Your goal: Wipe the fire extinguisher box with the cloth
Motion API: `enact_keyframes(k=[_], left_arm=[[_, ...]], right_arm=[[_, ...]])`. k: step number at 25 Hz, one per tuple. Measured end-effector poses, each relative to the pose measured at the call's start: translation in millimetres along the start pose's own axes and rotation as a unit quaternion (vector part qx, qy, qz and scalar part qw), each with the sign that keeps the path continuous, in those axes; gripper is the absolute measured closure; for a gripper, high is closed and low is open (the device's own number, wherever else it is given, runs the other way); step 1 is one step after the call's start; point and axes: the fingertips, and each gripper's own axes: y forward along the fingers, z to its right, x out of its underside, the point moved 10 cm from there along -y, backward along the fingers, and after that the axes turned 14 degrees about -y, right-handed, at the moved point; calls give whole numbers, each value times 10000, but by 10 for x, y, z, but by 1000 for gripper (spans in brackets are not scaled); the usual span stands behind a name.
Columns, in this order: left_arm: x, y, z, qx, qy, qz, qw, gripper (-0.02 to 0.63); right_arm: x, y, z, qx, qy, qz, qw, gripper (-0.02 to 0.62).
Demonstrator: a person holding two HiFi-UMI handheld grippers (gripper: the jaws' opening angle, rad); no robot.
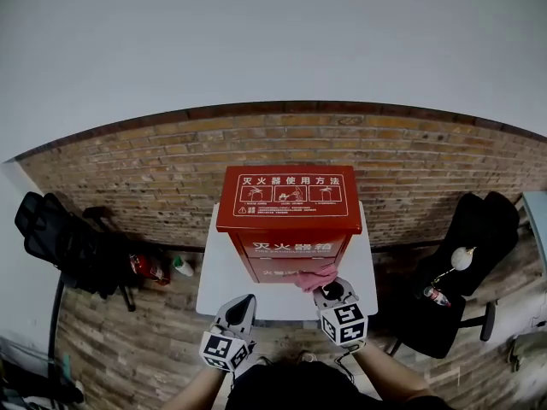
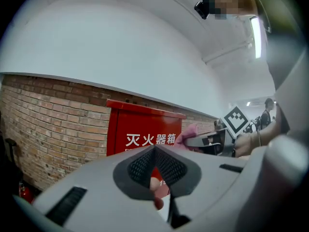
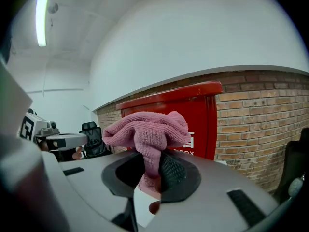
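Pink cloth [image 3: 145, 129] clamped in right tongs [image 3: 152, 170], at lower front of red fire extinguisher box [image 1: 289, 196] on white bench [image 1: 220, 290]; left tongs [image 2: 155, 152] closed, empty.

The right tool [image 3: 152, 175] pinches a bunched pink cloth [image 3: 147, 132] before the red box [image 3: 193, 117].

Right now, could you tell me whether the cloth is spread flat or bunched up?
Bunched: the cloth sits crumpled, pinched in the right hand-held gripper.
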Motion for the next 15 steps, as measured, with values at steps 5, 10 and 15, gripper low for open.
enact_keyframes(k=[5, 10, 15], left_arm=[[-139, 43, -77, 222, 194, 71, 9995, 589], [-234, -23, -197, 355, 197, 143, 9991, 589], [-204, -69, -323, 409, 122, 149, 9990, 589]], right_arm=[[-129, -54, -46, 280, 56, 114, 9995, 511], [-265, -123, -165, 508, 83, 228, 9984, 511], [-265, -85, -318, 538, 76, 197, 9983, 515]])
